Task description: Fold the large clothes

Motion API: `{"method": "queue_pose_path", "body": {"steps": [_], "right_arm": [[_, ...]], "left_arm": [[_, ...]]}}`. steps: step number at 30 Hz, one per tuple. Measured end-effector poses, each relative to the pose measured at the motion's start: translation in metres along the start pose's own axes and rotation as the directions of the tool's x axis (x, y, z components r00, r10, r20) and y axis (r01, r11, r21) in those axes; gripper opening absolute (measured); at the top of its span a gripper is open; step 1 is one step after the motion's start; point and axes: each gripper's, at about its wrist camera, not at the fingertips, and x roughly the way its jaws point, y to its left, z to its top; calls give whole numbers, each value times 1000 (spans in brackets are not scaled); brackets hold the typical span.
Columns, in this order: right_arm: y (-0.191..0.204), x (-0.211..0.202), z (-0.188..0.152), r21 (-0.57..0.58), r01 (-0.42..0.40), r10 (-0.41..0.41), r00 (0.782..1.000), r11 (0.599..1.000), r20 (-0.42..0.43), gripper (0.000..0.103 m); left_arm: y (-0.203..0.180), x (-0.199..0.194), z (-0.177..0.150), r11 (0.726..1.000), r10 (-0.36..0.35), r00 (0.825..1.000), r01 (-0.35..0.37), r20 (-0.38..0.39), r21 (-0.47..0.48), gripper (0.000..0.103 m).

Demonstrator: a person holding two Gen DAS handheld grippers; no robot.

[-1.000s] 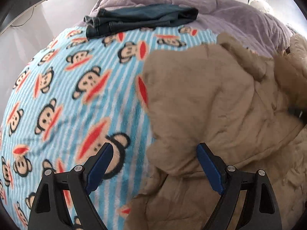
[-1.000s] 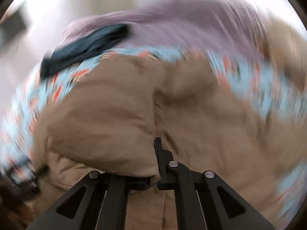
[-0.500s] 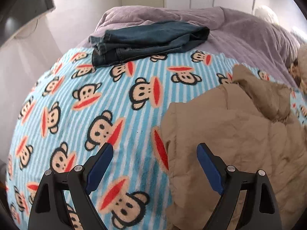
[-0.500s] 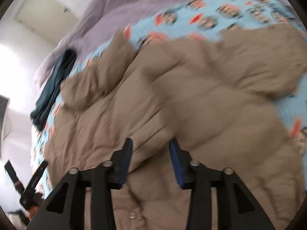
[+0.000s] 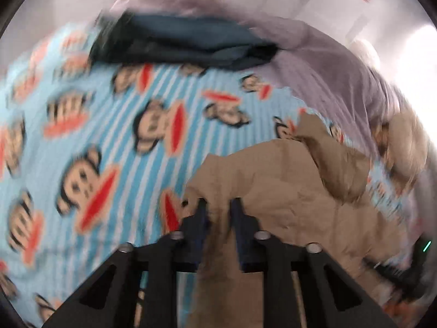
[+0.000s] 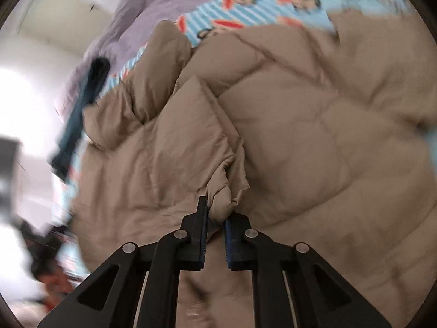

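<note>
A tan padded jacket (image 5: 286, 191) lies crumpled on a blue striped monkey-print blanket (image 5: 109, 136). In the left wrist view my left gripper (image 5: 220, 210) sits at the jacket's left edge. Its jaws are closing, and the pads pinch a strip of tan fabric between them. In the right wrist view the jacket (image 6: 300, 136) fills most of the frame. My right gripper (image 6: 217, 214) is over its middle with its jaws closing. A bunched fold of the tan fabric is squeezed between the blue pads.
Folded dark jeans (image 5: 185, 43) lie at the far end of the blanket, against a purple duvet (image 5: 327, 68). In the right wrist view, the jeans (image 6: 82, 109) and the blanket (image 6: 259, 2) appear at the left and top. A dark device with a green light (image 5: 415, 262) shows at lower right.
My left gripper went from wide open over the blanket to closed on the jacket's edge. My right gripper let go, rolled, moved over the jacket and closed on a fold.
</note>
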Motion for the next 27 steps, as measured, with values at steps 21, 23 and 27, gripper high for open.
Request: {"method": "queue_pose_path", "body": {"steps": [21,23,27], "right_arm": [[-1,30,-2,-14,43,-44,999,999,-18,11],[-2,27,-4,-12,47,-47,999,999,-18,12],[2,8,-6,-14,60,-60,998,998,-27,24]], "left_arm": [[-29,-30,-33,979,157,988,-154,-8,132,17],[-40,-4,-51,958,219,974,-201,-65,206,17],[-46,5,-64,939,271,960,-246,-74,241,17]]}}
